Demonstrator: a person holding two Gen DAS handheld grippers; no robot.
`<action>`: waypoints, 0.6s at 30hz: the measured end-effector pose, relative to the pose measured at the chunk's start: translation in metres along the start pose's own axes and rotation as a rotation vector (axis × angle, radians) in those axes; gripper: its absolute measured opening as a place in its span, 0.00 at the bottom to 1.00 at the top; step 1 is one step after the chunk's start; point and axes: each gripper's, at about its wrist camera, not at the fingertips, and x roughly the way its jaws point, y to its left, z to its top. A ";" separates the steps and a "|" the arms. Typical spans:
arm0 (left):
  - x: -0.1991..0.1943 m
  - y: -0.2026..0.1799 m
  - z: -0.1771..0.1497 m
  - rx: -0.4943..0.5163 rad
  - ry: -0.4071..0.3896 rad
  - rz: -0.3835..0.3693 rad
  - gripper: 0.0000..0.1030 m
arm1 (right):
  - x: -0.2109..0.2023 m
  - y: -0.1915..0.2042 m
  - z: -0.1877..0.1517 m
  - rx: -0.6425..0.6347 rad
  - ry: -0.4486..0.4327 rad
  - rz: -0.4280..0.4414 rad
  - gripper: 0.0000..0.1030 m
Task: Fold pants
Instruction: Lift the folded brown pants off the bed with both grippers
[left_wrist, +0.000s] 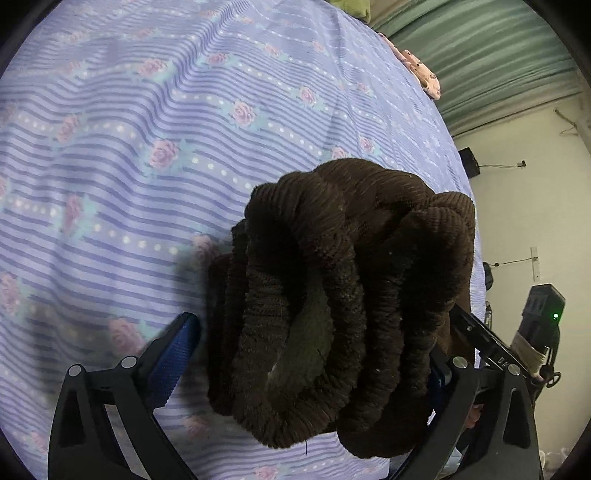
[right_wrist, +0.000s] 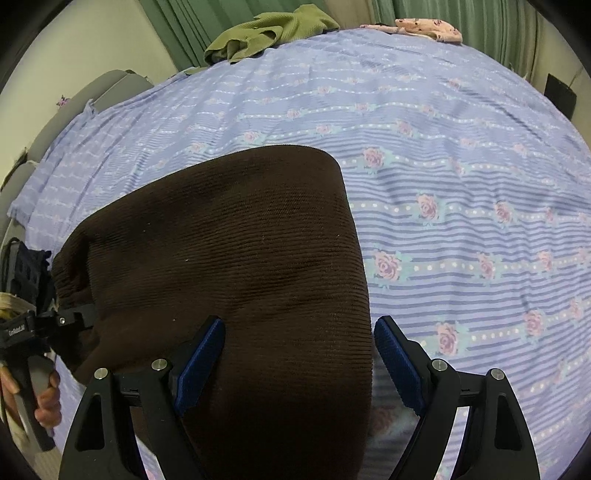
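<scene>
The dark brown corduroy pants (left_wrist: 332, 295) are folded into a thick bundle on the blue striped bedsheet (left_wrist: 129, 166). In the left wrist view the stacked folded edges face the camera and fill the space between the fingers of my left gripper (left_wrist: 317, 354); its jaws stand wide and the right finger is mostly hidden by cloth. In the right wrist view the pants (right_wrist: 240, 277) lie flat between the blue pads of my right gripper (right_wrist: 299, 350), which is open around the near end. The left gripper also shows at the left edge of that view (right_wrist: 55, 321).
A green garment (right_wrist: 269, 33) and a pink patterned cloth (right_wrist: 428, 27) lie at the bed's far edge, by green curtains. A wall and dark equipment with a green light (left_wrist: 543, 317) stand beyond the bed's right side.
</scene>
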 end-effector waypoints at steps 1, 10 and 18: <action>0.002 0.000 -0.001 -0.003 0.001 -0.011 1.00 | 0.002 -0.003 0.000 0.011 0.000 0.004 0.86; 0.014 0.002 -0.011 -0.088 -0.068 -0.037 1.00 | 0.025 -0.022 -0.001 0.092 0.012 0.114 0.89; 0.013 0.002 -0.031 -0.314 -0.107 -0.152 0.99 | 0.031 -0.028 0.006 0.129 0.032 0.166 0.82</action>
